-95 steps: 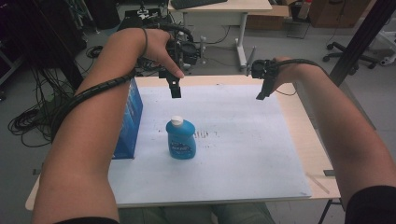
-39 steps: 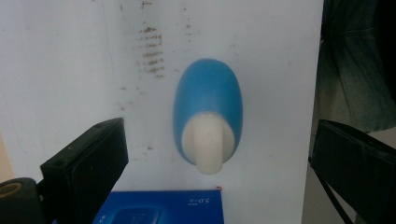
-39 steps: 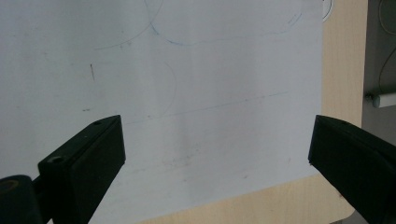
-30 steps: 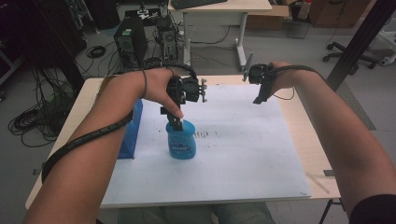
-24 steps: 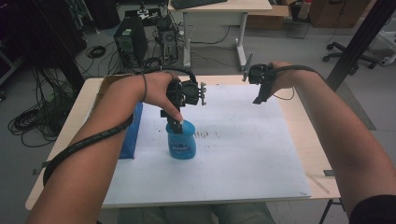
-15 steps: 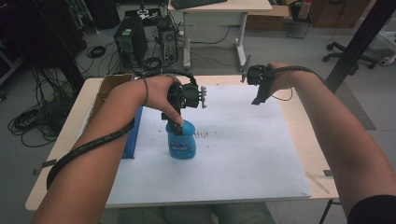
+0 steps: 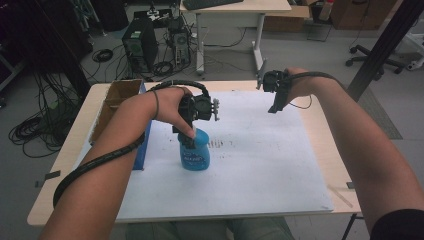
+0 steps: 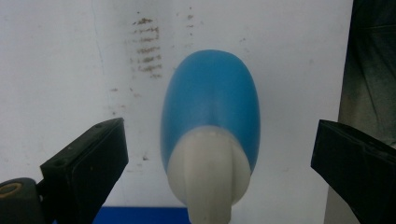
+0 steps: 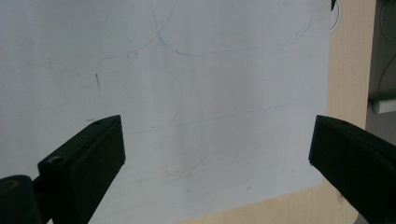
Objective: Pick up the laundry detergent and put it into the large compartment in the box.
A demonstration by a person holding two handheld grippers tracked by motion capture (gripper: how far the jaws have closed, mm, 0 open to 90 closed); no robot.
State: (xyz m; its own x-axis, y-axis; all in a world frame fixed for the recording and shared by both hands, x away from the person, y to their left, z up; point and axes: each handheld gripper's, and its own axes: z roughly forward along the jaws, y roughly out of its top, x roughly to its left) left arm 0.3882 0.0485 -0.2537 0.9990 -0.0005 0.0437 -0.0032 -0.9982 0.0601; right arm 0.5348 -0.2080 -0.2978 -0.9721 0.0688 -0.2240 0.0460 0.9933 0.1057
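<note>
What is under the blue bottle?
The blue bottle stands on a white sheet marked with brown smudges. The bottle's own base covers the sheet directly beneath it.

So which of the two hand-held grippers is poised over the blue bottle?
The left hand-held gripper: its open jaws flank the blue bottle just above its white cap. The right hand-held gripper hangs open over the bare white sheet.

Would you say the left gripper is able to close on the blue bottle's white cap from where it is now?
Probably yes: the left gripper is open, its fingers either side of the white cap of the blue bottle.
</note>
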